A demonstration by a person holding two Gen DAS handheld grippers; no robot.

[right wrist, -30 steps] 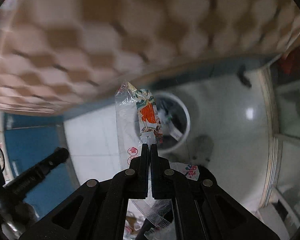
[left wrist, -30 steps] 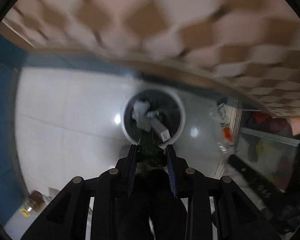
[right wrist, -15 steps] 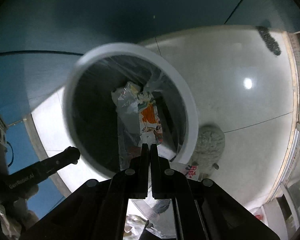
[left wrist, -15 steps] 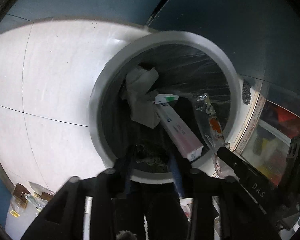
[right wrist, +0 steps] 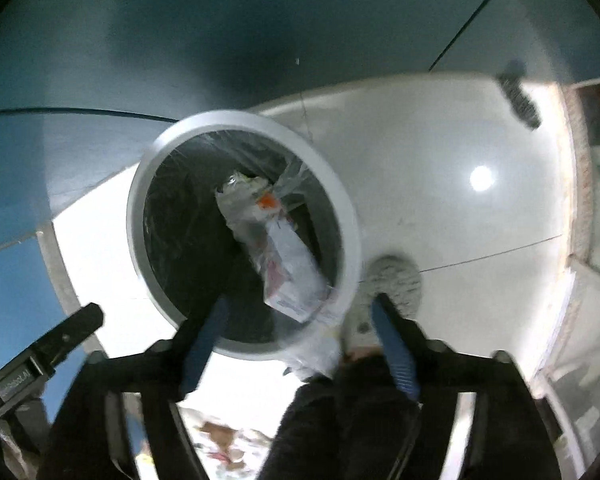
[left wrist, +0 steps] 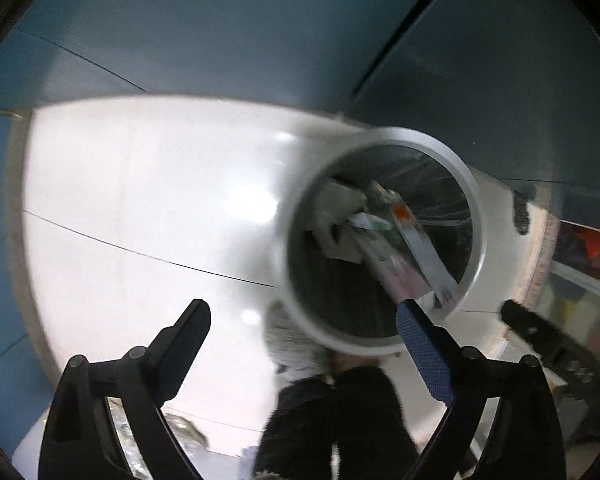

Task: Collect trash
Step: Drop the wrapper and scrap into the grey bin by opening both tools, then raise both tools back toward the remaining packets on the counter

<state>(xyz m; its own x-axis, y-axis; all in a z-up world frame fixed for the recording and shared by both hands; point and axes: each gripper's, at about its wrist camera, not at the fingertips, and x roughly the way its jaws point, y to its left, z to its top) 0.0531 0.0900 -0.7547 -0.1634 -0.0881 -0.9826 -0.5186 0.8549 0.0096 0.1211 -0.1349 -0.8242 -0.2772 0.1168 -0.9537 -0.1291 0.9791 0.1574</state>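
Round white-rimmed waste bin with dark clear-plastic liner [right wrist: 140,216] — stands on glossy white tiled floor [left wrist: 140,208], beside a blue wall panel [right wrist: 180,40]. Contents: clear printed plastic wrapper with orange mark [right wrist: 280,240], leaning inside against the near rim; crumpled white paper [left wrist: 336,216]; long pink-and-white carton [left wrist: 396,268]. Left gripper [left wrist: 302,322] — jaws just opened wide, nothing between them, beside the bin. Right gripper [right wrist: 300,316] — jaws just opened, wrapper let go, poised over the bin's near rim.
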